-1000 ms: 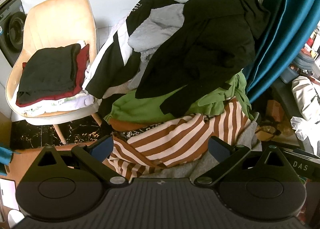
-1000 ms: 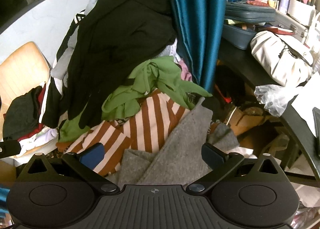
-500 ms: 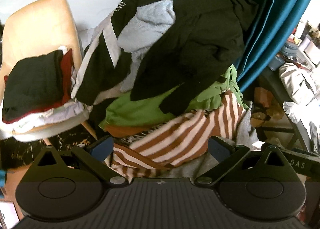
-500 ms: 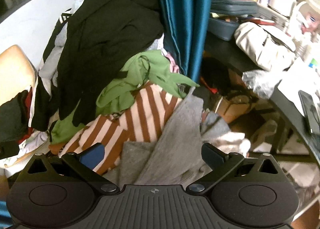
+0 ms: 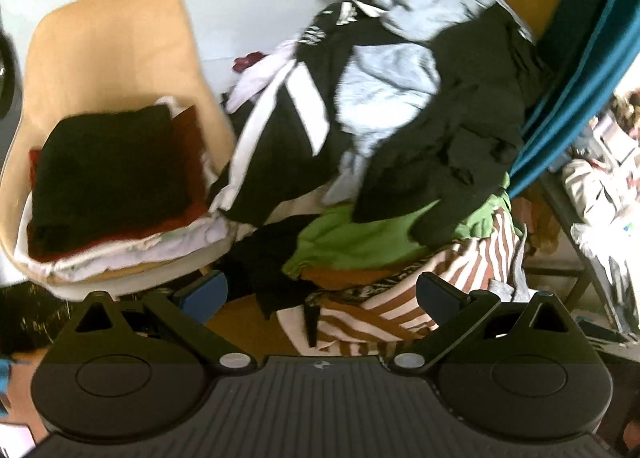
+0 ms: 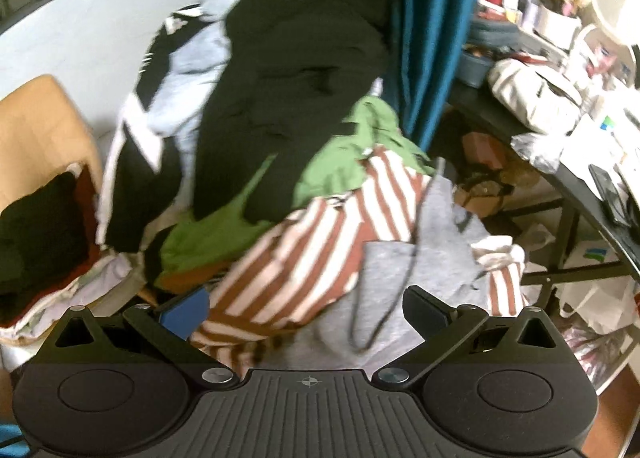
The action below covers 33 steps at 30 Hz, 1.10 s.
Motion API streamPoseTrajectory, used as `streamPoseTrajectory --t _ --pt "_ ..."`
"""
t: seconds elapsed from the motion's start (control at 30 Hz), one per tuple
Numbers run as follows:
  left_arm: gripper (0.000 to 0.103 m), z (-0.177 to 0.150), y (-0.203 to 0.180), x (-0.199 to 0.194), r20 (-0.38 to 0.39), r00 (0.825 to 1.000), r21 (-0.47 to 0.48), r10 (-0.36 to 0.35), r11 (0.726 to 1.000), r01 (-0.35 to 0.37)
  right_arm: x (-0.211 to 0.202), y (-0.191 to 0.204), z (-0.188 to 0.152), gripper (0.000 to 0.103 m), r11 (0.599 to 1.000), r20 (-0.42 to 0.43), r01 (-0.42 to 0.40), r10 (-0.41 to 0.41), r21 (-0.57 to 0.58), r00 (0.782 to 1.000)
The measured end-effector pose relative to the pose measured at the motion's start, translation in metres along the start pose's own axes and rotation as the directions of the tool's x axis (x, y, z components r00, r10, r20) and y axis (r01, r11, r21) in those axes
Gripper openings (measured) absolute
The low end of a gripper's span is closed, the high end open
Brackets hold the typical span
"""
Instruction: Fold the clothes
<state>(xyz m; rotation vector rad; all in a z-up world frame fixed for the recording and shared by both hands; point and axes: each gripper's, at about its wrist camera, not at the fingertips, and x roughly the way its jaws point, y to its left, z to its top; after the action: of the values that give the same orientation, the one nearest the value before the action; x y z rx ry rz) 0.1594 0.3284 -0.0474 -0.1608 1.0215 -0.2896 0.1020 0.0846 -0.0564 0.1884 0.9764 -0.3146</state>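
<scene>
Big heap of unfolded clothes fills the middle of both views, and that heap is our landmark. Draped over its top is a black garment, with a pale grey-blue one and a black-and-white striped jacket on its left flank. Lower down sits a green top, and at the foot of the heap spills a brown-and-white striped shirt, with a grey sweatshirt touching its right edge.

Left of the heap, a tan chair carries a stack of folded clothes, black piece on top. Right of the heap hangs a teal curtain, and beyond that a cluttered dark desk.

Now the claws. The left gripper hangs at the heap's lower front, fingers spread wide, nothing between them; the striped shirt's hem lies just ahead of it. The right gripper is also spread wide and empty, pointing at the heap's foot, striped shirt and grey sweatshirt lying between its fingers' line of sight. Both views are motion-blurred.
</scene>
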Motion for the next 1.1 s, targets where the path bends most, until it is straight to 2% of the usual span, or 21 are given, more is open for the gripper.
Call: streamPoseTrajectory --t 0.3,0.5,0.77,0.97,1.1 --pt "0.103 -0.004 0.037 -0.023 0.023 0.999 -0.011 0.029 1.000 -0.029 -0.011 0.045 -0.006 0.102 0.999 0.013 -0.037 0.037 -0.020 0.999" --pt "0.103 -0.008 0.036 -0.022 0.003 0.999 -0.022 0.041 0.999 -0.041 -0.012 0.045 -0.009 0.102 0.998 0.019 -0.057 0.057 -0.015 0.998" --pt "0.103 -0.012 -0.003 -0.020 -0.004 0.999 0.035 0.041 0.999 -0.041 -0.011 0.003 -0.013 0.102 0.996 0.007 -0.059 0.059 0.067 0.998" --pt "0.103 -0.016 -0.049 -0.024 0.007 1.000 0.070 -0.003 0.998 0.003 -0.029 -0.054 -0.015 0.102 0.986 0.045 -0.030 0.023 0.166 0.999" --pt "0.103 -0.020 -0.080 -0.015 -0.024 0.999 0.098 -0.027 0.995 0.029 -0.039 -0.096 -0.025 0.102 0.971 0.055 0.000 -0.014 0.240 0.998"
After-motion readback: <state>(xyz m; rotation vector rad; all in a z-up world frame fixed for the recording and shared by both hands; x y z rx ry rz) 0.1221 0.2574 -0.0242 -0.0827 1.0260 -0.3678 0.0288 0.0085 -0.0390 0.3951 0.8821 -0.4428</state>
